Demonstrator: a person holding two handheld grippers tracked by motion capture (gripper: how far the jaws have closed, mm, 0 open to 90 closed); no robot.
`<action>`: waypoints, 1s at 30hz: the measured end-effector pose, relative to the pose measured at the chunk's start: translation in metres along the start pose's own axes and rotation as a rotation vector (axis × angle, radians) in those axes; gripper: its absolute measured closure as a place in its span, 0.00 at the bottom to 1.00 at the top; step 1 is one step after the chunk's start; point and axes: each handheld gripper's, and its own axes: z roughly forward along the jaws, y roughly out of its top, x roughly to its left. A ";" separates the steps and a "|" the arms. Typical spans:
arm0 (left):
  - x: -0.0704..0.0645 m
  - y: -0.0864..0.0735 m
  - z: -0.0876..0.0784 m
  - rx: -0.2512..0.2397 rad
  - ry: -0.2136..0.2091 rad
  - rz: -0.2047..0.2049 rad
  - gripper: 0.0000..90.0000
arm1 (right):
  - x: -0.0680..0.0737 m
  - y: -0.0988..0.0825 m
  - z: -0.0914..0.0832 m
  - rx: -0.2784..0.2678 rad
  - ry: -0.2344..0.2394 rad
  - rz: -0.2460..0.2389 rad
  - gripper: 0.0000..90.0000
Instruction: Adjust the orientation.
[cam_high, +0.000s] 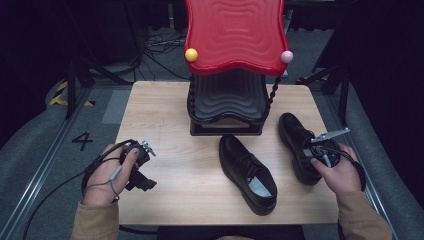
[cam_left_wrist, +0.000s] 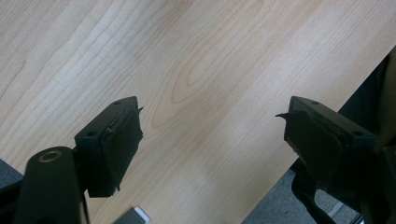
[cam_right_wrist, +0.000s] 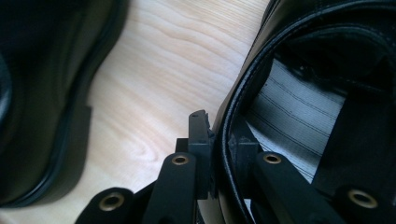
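High view: a wooden table (cam_high: 165, 100) fills the frame's centre, a shoe rack (cam_high: 227, 107) with a red top (cam_high: 235, 30) standing at its far edge. One black shoe (cam_high: 247, 172) lies at centre right, near the front edge; a second shoe (cam_high: 300, 145) lies at right, close to the table's right edge. The right gripper (cam_right_wrist: 219, 140) is clamped on that second shoe's collar, one jaw outside, one inside. The left gripper (cam_left_wrist: 210, 135) hangs at lower left over bare wood near the front edge, jaws spread wide and holding nothing.
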 end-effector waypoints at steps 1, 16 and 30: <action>0.000 0.001 0.000 0.005 0.001 0.005 0.22 | 0.003 0.000 -0.005 -0.001 0.001 -0.011 0.93; 0.001 0.016 0.002 0.010 -0.004 0.031 0.22 | 0.060 -0.006 -0.033 0.087 0.074 -0.199 0.92; 0.001 0.013 0.001 0.005 -0.002 0.028 0.22 | 0.088 0.004 -0.001 0.055 0.098 -0.362 0.91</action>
